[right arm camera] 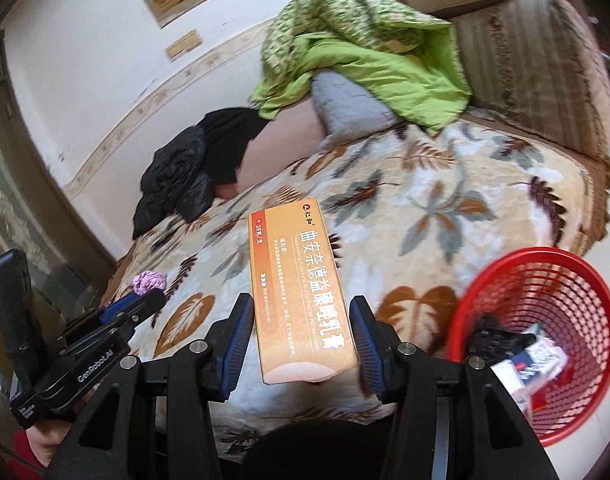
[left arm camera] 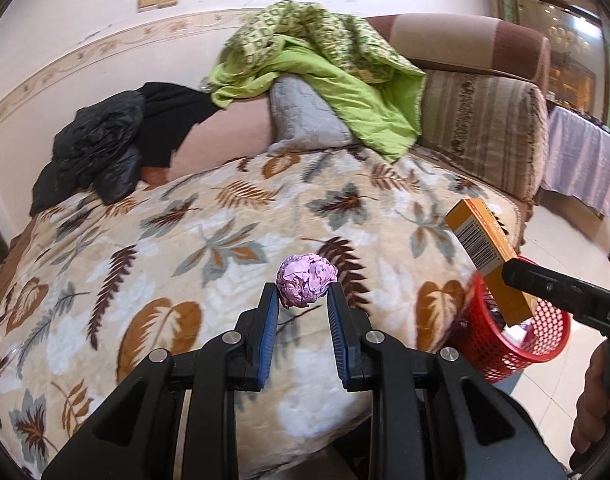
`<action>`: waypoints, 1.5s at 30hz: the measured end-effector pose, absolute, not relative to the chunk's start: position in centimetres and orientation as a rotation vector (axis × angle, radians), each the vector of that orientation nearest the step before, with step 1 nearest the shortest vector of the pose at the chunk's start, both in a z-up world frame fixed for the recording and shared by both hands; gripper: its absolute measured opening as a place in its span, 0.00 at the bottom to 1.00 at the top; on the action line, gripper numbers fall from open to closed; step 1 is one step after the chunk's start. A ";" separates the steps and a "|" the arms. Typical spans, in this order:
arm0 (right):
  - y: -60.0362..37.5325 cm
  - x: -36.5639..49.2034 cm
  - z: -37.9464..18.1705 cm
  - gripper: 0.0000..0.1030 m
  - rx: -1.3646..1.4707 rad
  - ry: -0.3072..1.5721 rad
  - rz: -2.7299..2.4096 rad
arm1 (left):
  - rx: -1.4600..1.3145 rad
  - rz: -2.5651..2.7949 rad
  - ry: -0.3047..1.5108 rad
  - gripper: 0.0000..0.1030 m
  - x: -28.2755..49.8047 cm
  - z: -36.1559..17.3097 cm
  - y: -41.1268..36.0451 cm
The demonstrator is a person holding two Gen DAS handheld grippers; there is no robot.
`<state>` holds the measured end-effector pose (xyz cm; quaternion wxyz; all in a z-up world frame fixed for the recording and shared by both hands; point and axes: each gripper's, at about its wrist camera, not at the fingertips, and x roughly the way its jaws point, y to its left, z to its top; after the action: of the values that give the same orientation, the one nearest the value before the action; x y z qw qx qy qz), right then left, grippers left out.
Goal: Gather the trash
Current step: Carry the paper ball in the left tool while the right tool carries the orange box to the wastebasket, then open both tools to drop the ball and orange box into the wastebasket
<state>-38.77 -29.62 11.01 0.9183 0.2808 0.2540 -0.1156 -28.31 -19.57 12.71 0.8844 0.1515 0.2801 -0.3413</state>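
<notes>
Left hand-held gripper (left arm camera: 303,294) pinches pink paper ball (left arm camera: 307,285) | right hand-held gripper (right arm camera: 303,316) clamps orange box (right arm camera: 301,296)

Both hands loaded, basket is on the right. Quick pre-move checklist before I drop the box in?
1. Right gripper holding the orange medicine box: ok, box sits between the jaws.
2. Box over the red mesh basket: cannot tell; in the left wrist view they overlap, in the right wrist view the basket sits to the right.
3. Room in basket: ok, trash only at the bottom.
4. Left gripper gripping the pink paper ball: ok.
5. Grippers apart: ok.
</notes>
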 end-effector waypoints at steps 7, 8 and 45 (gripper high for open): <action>-33.9 -43.0 10.4 0.52 0.648 0.499 -0.359 | 0.340 -0.829 0.594 0.23 -30.5 12.9 -23.8; -34.5 -43.8 10.3 0.52 0.658 0.496 -0.378 | 0.342 -0.849 0.600 0.23 -30.9 12.9 -24.5; -45.0 -51.0 6.0 0.57 0.867 0.519 -0.619 | 0.503 -1.196 0.828 0.47 -37.8 7.4 -42.9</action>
<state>-50.96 -44.96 6.05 0.8295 0.4086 0.2444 -0.2919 -37.78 -42.88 7.40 0.7181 0.2274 0.3744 -0.5409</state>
